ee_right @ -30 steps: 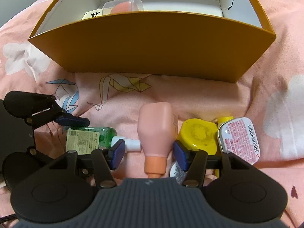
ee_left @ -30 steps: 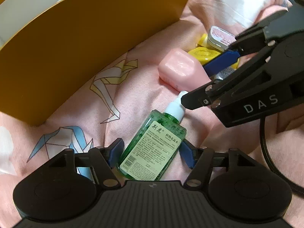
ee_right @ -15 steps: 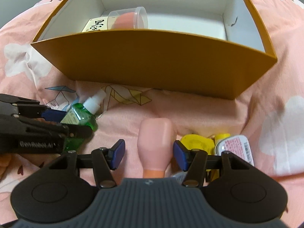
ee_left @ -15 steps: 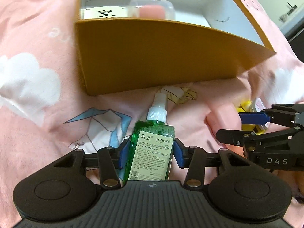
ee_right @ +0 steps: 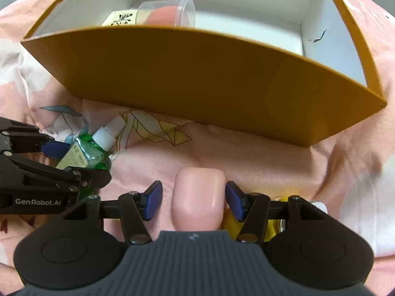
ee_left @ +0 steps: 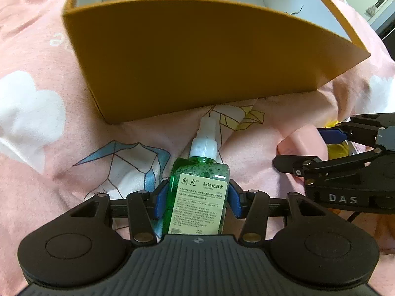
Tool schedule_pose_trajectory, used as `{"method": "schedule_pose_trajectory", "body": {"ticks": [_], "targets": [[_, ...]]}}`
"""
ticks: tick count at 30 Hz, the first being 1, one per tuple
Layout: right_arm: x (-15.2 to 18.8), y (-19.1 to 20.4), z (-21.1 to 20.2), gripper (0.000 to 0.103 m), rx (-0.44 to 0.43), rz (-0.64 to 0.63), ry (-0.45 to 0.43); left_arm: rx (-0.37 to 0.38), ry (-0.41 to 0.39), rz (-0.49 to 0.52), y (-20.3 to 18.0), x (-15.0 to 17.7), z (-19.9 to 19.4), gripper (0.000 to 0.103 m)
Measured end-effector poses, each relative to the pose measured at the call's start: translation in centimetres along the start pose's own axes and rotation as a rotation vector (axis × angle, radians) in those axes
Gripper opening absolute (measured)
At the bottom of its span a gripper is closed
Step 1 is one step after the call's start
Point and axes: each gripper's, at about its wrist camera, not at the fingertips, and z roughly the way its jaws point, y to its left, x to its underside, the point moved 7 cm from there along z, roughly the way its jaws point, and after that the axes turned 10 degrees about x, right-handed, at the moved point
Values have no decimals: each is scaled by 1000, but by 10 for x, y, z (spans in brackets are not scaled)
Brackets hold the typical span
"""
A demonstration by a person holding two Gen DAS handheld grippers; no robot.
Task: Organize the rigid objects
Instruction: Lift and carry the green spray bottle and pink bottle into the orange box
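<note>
Our left claw (ee_left: 197, 198), which lay open around the green bottle (ee_left: 197, 197) a second ago, has closed its blue pads onto the bottle's sides and swung it so the white cap points at the orange box (ee_left: 197, 56). Our right claw (ee_right: 193, 201) has moved forward along the pink bottle (ee_right: 198, 197), and both claws have drawn nearer the box.

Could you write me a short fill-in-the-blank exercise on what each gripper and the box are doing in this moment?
1. The left gripper is shut on the ____ liquid bottle with a white spray cap.
2. The pale pink plastic bottle lies between the open fingers of the ____ gripper.
3. The clear plastic cup lies on its side inside the ____ cardboard box.

Missing words: green; right; orange
</note>
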Motion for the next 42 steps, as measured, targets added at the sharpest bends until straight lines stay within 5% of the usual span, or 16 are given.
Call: {"method": "schedule_pose_trajectory", "body": {"ticks": [4, 19, 28, 42], "targets": [[0, 0, 7, 46, 25, -3, 11, -11, 2, 22, -5, -1, 6, 56], [10, -6, -14, 53, -17, 49, -5, 13, -3, 4, -2, 8, -6, 53], [8, -10, -3, 44, -24, 98, 24, -6, 8, 40, -2, 10, -11, 52], [1, -28, -53, 43, -32, 131, -123, 40, -144, 58, -30, 0, -61, 51]]}}
